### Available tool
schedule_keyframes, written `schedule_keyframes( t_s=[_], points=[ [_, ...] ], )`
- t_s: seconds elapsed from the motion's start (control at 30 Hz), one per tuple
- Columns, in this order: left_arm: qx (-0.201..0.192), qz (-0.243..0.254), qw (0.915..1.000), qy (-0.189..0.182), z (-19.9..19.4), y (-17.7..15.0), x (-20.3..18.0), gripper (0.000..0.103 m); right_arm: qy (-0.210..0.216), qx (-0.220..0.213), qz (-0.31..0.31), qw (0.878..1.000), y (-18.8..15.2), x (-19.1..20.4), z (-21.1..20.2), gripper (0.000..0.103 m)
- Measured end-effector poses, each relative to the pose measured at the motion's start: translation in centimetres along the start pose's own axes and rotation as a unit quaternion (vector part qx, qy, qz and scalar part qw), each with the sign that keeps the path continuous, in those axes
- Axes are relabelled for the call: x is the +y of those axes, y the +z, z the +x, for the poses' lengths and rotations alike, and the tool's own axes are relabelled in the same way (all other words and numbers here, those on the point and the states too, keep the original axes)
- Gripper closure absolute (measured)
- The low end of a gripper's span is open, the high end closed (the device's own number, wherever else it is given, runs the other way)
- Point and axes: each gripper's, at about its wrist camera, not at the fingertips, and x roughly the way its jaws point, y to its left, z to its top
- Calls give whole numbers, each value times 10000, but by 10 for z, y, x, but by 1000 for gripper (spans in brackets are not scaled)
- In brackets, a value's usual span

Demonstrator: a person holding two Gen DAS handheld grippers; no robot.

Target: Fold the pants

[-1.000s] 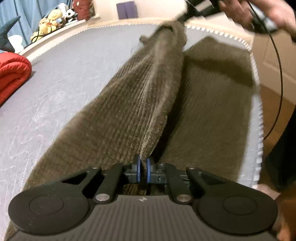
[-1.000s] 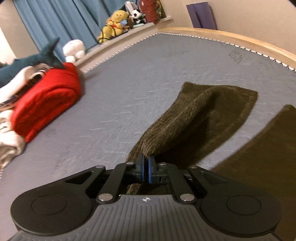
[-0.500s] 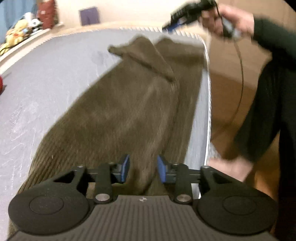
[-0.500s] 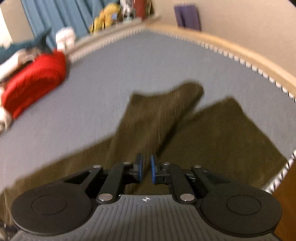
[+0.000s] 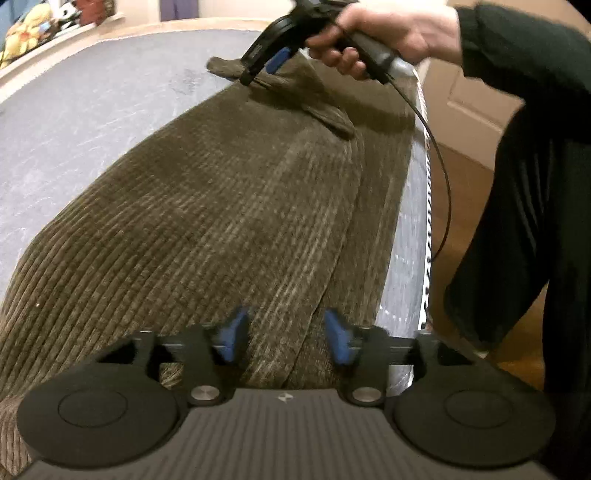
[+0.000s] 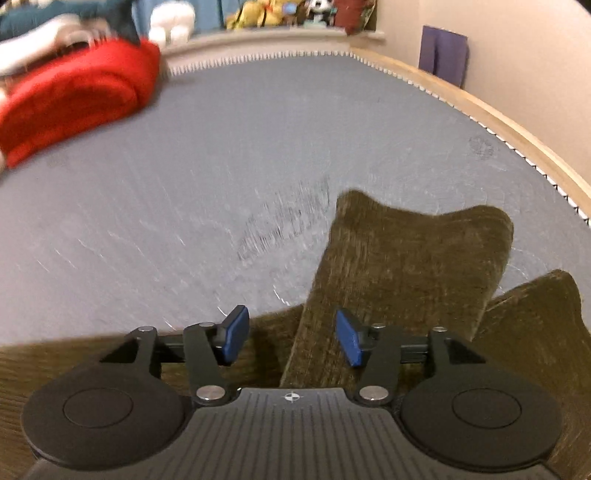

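Brown corduroy pants (image 5: 207,206) lie folded leg over leg on a grey mattress (image 5: 74,122), near its right edge; the left hand-held gripper (image 5: 284,334) hovers with jaws opening, cloth between but unpinched, while the right hand-held gripper (image 6: 291,338), at the cuffs, also opens over a loose leg end

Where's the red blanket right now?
The red blanket shows only in the right wrist view, at the upper left, on the far side of the grey mattress below the stuffed toys, well apart from the brown pants.
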Motion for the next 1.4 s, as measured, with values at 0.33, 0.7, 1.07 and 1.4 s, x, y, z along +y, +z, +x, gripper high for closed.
schedule_keyframes(
  t_s=[0.33,0.7,1.07,1.4],
  points=[
    [64,238,9994,243,18,14,-12,58,-141,-493,753,9958,-7,-62,-47,96],
    [159,819,9964,178,-7,26,-34,95,265,365,1345,9899,-98,-168,-127,96],
    [125,593,9981,130,-2,21,-30,83,85,-782,590,9952,-81,-150,-115,43],
    [125,479,9988,36,11,17,-30,65,-837,-287,-1882,9781,-73,-56,-30,64]
  ],
)
